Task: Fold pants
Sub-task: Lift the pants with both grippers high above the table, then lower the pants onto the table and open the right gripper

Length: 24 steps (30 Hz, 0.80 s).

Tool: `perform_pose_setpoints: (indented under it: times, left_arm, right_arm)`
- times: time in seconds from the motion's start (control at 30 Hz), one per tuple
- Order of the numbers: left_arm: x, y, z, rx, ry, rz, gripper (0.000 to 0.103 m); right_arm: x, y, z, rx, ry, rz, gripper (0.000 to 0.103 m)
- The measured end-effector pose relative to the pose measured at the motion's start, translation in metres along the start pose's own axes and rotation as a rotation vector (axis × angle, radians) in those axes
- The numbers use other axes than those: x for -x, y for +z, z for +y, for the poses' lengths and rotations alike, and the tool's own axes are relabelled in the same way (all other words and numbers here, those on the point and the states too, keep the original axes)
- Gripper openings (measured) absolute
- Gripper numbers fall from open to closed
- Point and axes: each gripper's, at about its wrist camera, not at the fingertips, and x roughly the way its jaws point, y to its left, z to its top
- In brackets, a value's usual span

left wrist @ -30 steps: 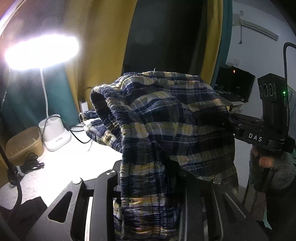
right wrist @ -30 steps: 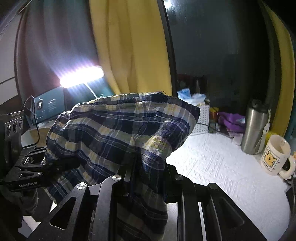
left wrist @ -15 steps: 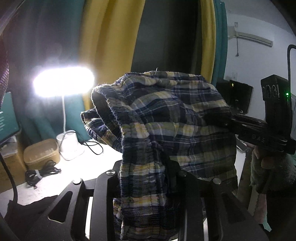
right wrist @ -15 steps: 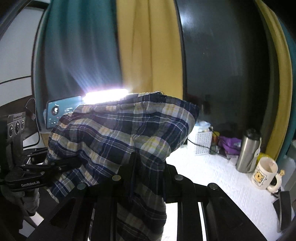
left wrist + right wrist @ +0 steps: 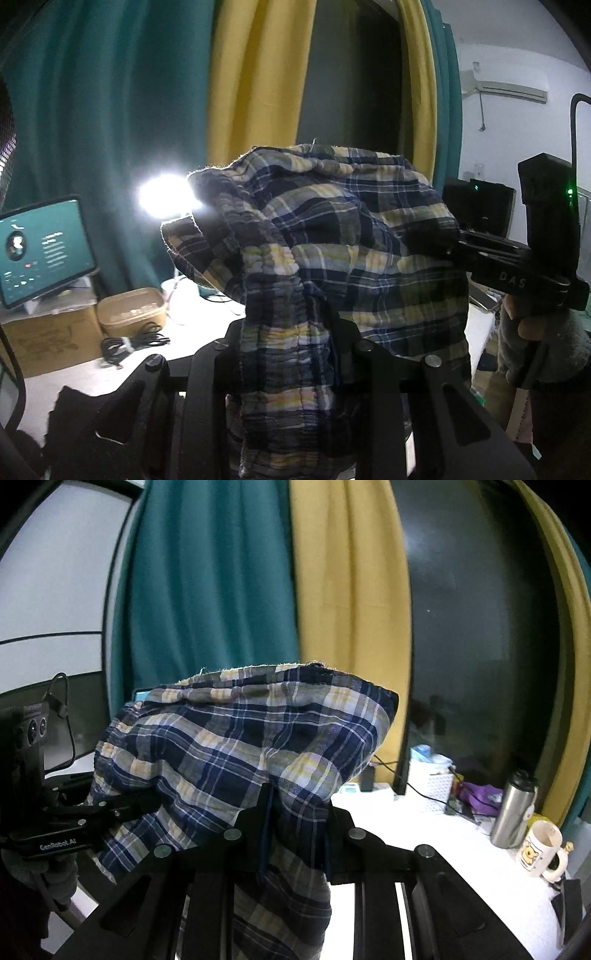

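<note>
1. The plaid pants [image 5: 332,236] hang in the air above the white counter [image 5: 443,849], bunched between both tools.
2. The left gripper [image 5: 291,332] pinches the gathered waistband.
3. The right gripper [image 5: 295,812] clamps another fold.

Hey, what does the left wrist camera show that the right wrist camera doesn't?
Left wrist only: a lit tablet screen, a glaring lamp, a tan box, coiled black cables and a wall air conditioner.
Right wrist only: a steel flask, a cartoon mug and a white basket.
Both: the plaid pants, clamped by the left gripper and the right gripper, with teal and yellow curtains behind.
</note>
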Motion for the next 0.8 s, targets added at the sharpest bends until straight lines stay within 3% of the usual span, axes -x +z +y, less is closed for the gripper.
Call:
perform_pose_setpoints:
  times: [0.4, 0.8]
  left_arm:
    - [0.038, -0.015, 0.04, -0.001, 0.1, -0.002, 0.028]
    - [-0.002, -0.061, 0.09, 0.104, 0.149, 0.162, 0.028]
  right_arm:
    - [-0.03, -0.004, 0.041, 0.011, 0.104, 0.001, 0.022]
    - [-0.115, -0.044, 0.054, -0.024, 0.175, 0.168, 0.022]
